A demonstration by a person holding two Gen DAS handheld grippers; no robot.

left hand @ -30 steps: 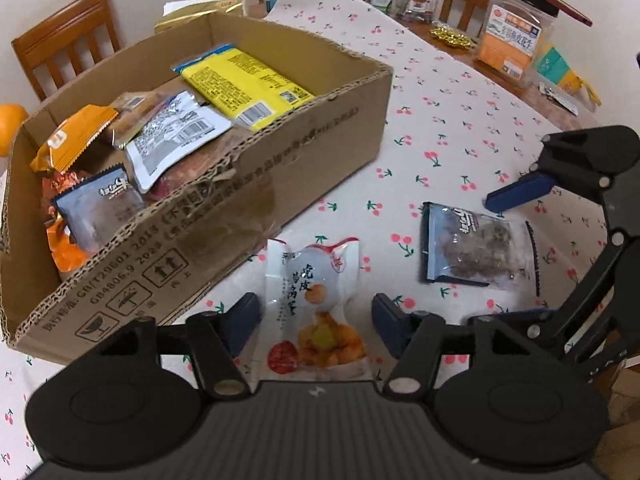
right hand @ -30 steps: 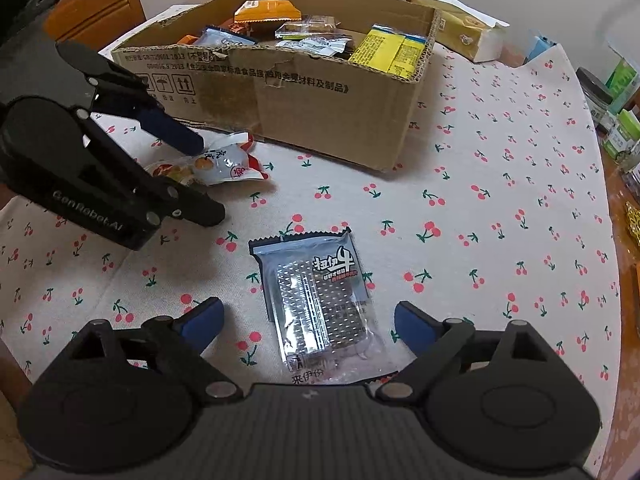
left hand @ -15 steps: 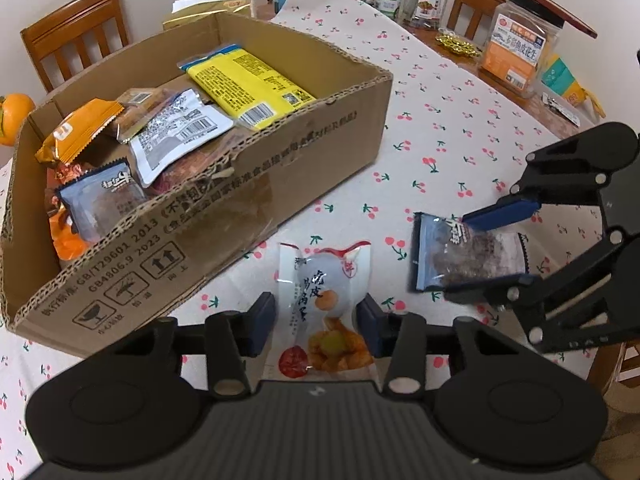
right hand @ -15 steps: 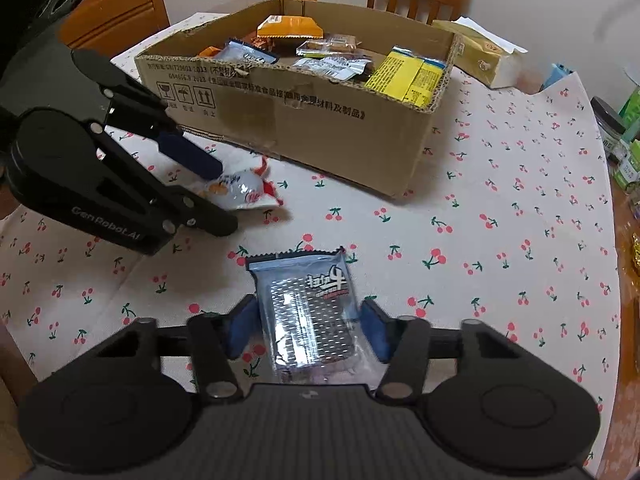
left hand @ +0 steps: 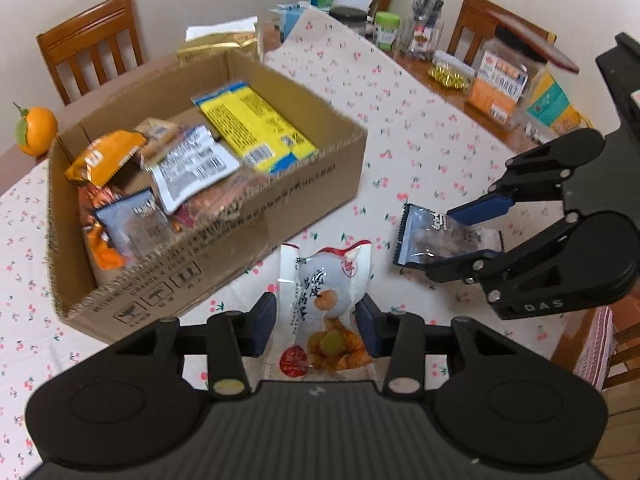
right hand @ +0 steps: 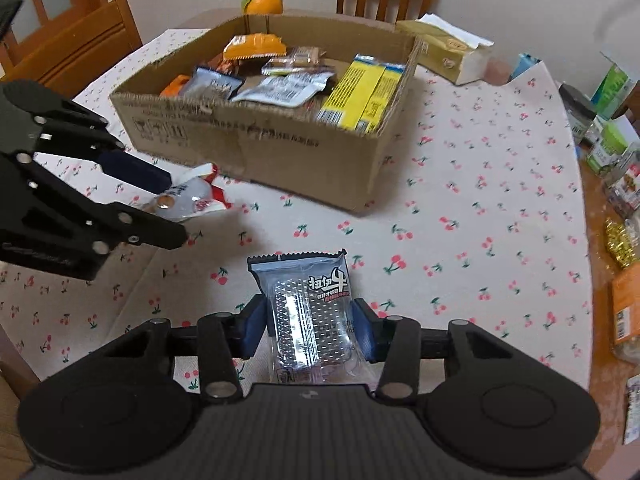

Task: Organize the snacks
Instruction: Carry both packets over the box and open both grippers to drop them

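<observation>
My left gripper [left hand: 316, 326] is shut on a white snack pouch with red trim [left hand: 326, 296] and holds it above the tablecloth, near the front of the cardboard box [left hand: 224, 256]. My right gripper [right hand: 310, 330] is shut on a clear blue-topped snack packet [right hand: 308, 300], also lifted off the table. The box [right hand: 280, 152] holds several snack packs, among them a yellow pack [left hand: 256, 128] and an orange one [left hand: 104, 156]. Each gripper shows in the other's view: the right one [left hand: 472, 236] and the left one [right hand: 160, 204].
A cherry-print tablecloth [right hand: 480, 208] covers the table. Jars, boxes and bottles [left hand: 496, 80] crowd the far right edge. A tangerine [right hand: 262, 0] and a tissue pack [right hand: 448, 52] lie behind the box. Wooden chairs [left hand: 92, 44] stand around.
Both grippers closed on their packets, the left on the white pouch and the right on the blue-topped packet, and lifted them off the tablecloth.
</observation>
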